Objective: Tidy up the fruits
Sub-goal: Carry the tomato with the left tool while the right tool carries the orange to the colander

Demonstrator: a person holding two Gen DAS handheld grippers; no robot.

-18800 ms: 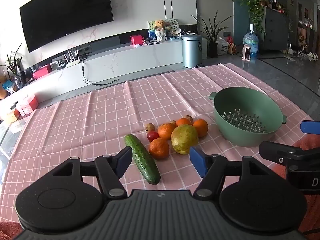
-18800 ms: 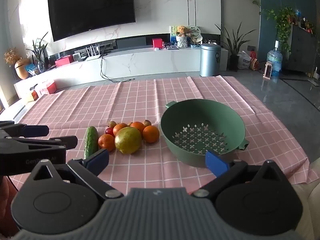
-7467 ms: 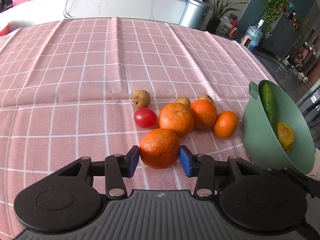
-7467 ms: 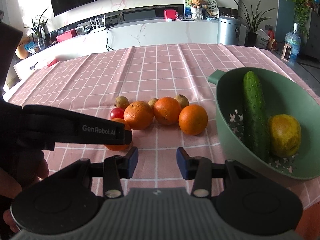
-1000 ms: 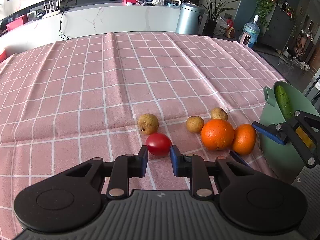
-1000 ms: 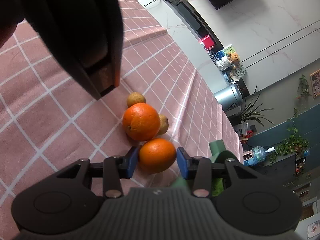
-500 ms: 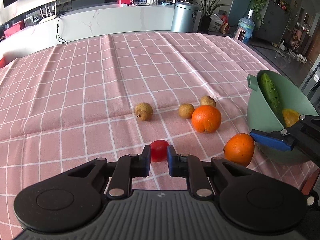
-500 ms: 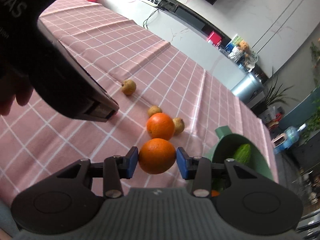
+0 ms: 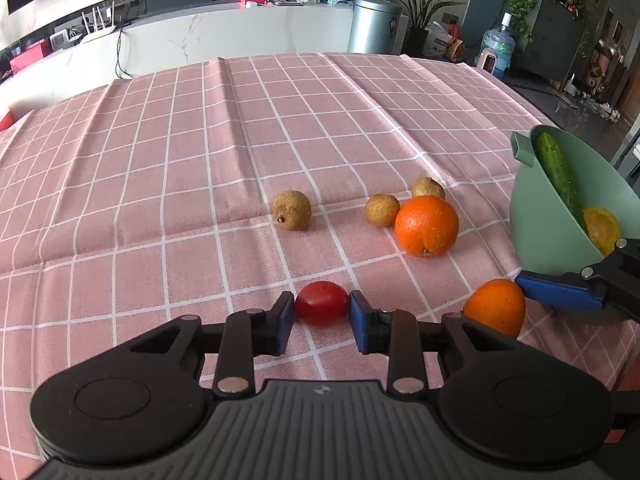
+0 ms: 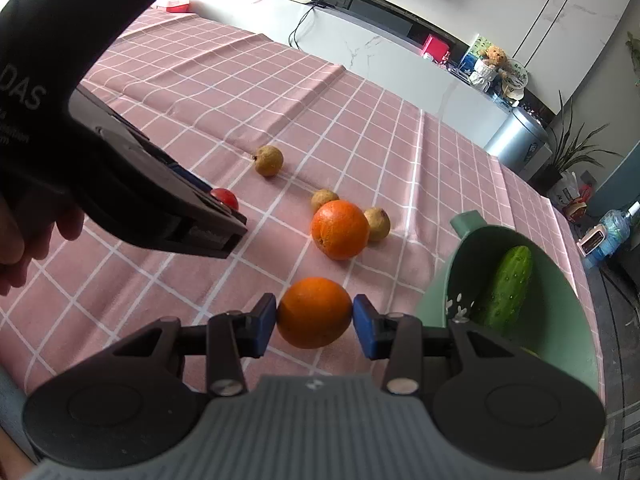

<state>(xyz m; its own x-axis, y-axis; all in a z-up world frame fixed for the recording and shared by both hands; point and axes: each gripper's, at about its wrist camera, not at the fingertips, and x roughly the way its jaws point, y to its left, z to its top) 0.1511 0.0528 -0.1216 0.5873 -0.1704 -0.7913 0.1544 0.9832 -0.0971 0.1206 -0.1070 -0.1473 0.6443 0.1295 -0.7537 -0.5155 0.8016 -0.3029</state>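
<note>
My left gripper (image 9: 321, 316) is shut on a small red tomato (image 9: 322, 303), held just above the pink checked cloth (image 9: 240, 128). My right gripper (image 10: 314, 322) is shut on an orange (image 10: 315, 311), lifted above the cloth left of the green colander (image 10: 560, 292); this orange also shows in the left wrist view (image 9: 496, 306). The colander (image 9: 552, 216) holds a cucumber (image 10: 506, 280) and a yellow fruit (image 9: 602, 228). Another orange (image 9: 426, 225) and three small brown fruits (image 9: 291, 210) (image 9: 382, 210) (image 9: 428, 188) lie on the cloth.
The table's right edge runs just past the colander. Beyond the far edge are a white TV bench (image 9: 240, 36), a metal bin (image 9: 374, 26), plants and a water bottle (image 9: 496, 46). My left gripper's body (image 10: 120, 168) crosses the right wrist view's left side.
Both grippers have lifted and drawn back with their fruit. The right one has carried its orange away from the other orange and closer to the colander.
</note>
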